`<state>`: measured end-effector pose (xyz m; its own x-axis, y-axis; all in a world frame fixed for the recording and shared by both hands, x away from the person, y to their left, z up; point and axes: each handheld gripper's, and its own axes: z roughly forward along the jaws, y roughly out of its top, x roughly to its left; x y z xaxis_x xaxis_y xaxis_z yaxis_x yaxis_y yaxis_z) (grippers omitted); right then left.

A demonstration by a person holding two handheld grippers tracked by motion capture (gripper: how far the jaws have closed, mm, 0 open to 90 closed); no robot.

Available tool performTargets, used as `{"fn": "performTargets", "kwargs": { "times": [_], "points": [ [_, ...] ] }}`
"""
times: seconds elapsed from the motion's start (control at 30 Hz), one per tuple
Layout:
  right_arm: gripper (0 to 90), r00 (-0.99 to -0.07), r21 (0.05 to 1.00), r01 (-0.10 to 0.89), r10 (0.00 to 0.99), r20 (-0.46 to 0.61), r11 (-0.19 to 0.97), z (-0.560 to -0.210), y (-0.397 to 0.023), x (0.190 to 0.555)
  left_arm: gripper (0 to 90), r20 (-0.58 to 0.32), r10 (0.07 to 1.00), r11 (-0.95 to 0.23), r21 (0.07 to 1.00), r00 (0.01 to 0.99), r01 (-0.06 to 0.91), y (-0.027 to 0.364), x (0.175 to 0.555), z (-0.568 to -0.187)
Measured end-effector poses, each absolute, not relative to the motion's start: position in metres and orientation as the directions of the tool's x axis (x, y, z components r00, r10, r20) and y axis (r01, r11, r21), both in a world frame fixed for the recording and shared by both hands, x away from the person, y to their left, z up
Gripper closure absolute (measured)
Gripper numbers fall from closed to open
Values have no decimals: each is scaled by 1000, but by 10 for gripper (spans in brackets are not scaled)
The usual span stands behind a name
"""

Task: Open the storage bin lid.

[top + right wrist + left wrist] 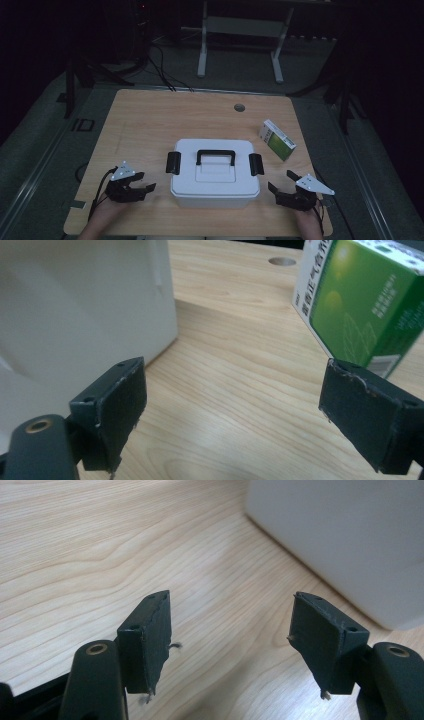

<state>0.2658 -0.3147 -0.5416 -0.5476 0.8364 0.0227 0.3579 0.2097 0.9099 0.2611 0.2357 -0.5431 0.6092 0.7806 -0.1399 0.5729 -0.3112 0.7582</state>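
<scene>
Left hand-held gripper (145, 182), right hand-held gripper (281, 181) agape, flanking white box (215, 172).

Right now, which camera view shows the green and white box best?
The right gripper view: the green and white box is close, with its printed green face legible. The high view shows it whole but small, right of the white container. The left gripper view adds nothing.
</scene>
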Motion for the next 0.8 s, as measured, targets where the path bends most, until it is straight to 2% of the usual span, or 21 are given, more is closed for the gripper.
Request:
{"fn": "performTargets", "kwargs": {
  "times": [0.13, 0.53, 0.8],
  "points": [
    [114, -538, 911, 360, 843, 27, 201, -542, -320, 266, 335, -157, 770, -319, 745, 618, 586, 241, 261, -538],
    [114, -518, 910, 377, 854, 52, 174, -541, -328, 267, 335, -127, 735, -446, 649, 666, 616, 249, 263, -520],
    [114, -530, 909, 379, 845, 61, 172, -541, -328, 267, 335, -101, 714, -543, 546, 693, 639, 260, 268, -514]
  ]
}}
